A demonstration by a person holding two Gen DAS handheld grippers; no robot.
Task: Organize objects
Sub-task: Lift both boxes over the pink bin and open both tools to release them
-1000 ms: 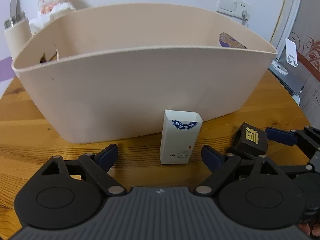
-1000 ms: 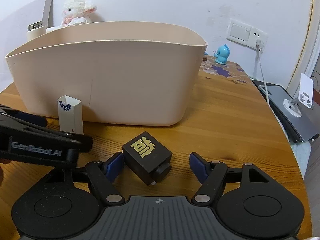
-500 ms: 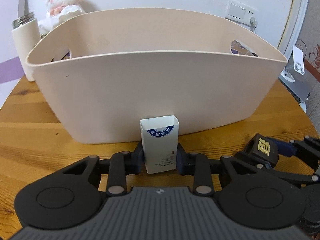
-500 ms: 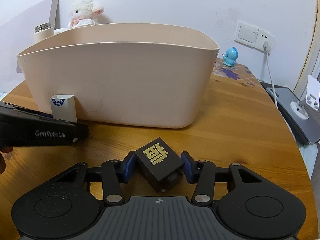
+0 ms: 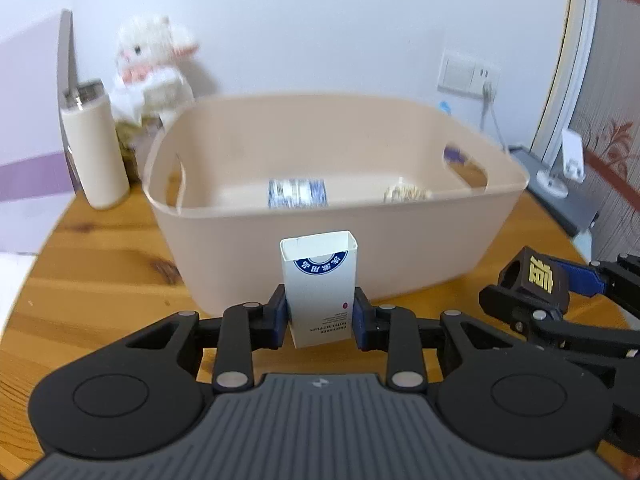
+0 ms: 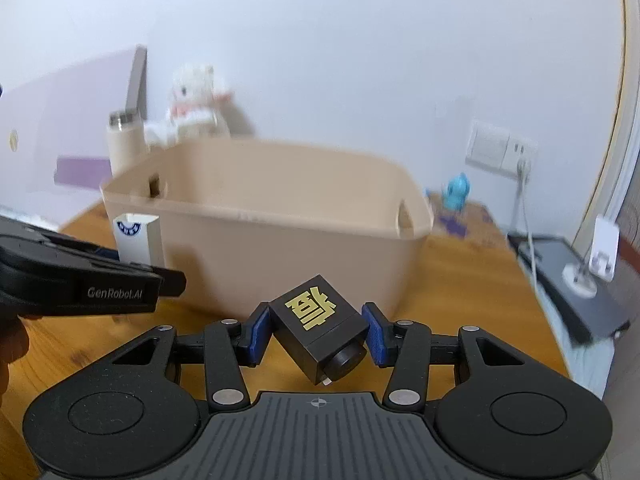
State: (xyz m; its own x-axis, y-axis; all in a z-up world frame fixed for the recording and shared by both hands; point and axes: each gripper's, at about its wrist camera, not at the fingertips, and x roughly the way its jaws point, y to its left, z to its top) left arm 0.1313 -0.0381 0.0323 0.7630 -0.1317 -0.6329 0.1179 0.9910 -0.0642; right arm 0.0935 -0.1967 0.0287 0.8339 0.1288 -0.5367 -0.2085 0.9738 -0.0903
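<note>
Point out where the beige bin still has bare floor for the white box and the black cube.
In the beige bin, bare floor lies at the left, between the left wall and the blue-and-white packet, with a smaller gap between that packet and the pale bundle. The right end is more crowded. The left gripper holds the white box; the right gripper holds the black cube.

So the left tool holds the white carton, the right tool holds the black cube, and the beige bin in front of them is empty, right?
Not quite: the beige bin is not empty. The left wrist view shows a blue-and-white packet and a small pale item on its floor. The left tool does hold the white carton, the right tool the black cube.
</note>
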